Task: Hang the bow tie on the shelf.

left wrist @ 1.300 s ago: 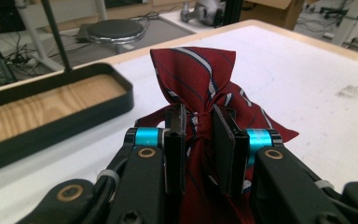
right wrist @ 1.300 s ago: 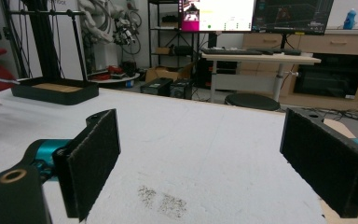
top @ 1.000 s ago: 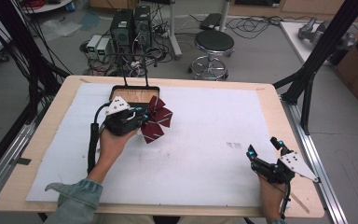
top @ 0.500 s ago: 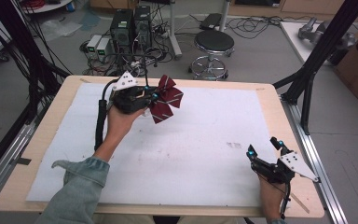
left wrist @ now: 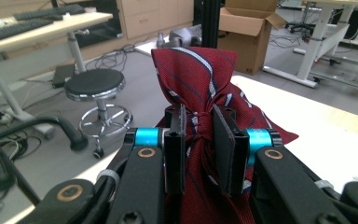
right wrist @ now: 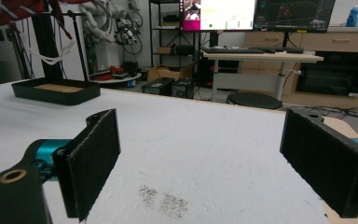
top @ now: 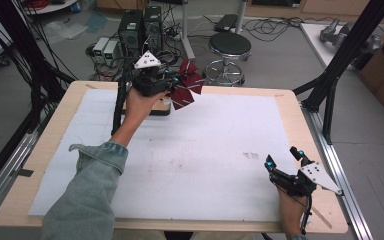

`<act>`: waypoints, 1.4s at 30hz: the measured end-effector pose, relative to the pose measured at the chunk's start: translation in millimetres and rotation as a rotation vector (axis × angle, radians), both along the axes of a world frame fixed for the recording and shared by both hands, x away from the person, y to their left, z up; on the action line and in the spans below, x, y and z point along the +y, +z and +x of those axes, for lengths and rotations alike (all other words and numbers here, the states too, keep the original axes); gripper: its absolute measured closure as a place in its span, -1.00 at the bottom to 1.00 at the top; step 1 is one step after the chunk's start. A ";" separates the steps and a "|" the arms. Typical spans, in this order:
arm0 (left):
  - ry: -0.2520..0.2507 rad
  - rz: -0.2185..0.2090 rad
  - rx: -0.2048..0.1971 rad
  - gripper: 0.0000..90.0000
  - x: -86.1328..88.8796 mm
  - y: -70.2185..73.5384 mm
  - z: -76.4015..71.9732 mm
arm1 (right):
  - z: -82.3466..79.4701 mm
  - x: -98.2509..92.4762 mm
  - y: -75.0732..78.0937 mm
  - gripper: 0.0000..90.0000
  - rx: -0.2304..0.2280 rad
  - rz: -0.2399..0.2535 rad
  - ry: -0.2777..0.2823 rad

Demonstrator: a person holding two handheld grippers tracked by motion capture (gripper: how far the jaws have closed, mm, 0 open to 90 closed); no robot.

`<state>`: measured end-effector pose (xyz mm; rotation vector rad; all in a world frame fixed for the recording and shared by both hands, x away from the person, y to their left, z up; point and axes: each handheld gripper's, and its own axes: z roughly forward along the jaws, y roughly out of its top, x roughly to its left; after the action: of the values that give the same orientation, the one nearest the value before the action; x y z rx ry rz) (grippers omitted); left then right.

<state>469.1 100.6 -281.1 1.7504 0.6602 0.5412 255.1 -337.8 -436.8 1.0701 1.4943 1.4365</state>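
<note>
Left hand-held gripper (top: 172,81) raised above the far edge of the desk (top: 285,107), jaws clamped on the knot of a dark red striped bow tie (top: 187,85); in the left gripper view the bow tie's (left wrist: 200,88) fabric fans out above and below the pinched knot. Just beneath it on the desk sits a black tray-based stand (top: 160,109), seen in the right gripper view as a low tray with an upright post (right wrist: 56,91). Right hand-held gripper (top: 284,160) rests low near the desk's near right corner, jaws spread wide, holding nothing.

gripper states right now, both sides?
Left gripper: closed on the red striped bow tie, lifted at the table's far edge.
Right gripper: open, holding nothing, low over the white mat.
</note>
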 end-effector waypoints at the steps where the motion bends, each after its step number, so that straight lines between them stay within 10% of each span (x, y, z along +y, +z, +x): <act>1: 0.001 0.000 -0.002 0.67 -0.3 1.2 3.1 | 0.0 0.0 0.0 -0.75 0.000 0.000 0.000; 18: 0.134 -0.017 0.023 0.67 13.6 3.8 48.8 | 0.5 -0.4 -0.1 -0.75 -0.001 -0.001 0.006; 42: 0.183 0.021 0.100 0.66 36.0 -35.5 43.5 | 0.8 0.6 -0.2 -0.75 0.005 -0.006 0.009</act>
<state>512.5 136.7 -316.6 1.7553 0.8936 0.5898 256.0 -337.2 -437.0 1.0652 1.5073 1.4356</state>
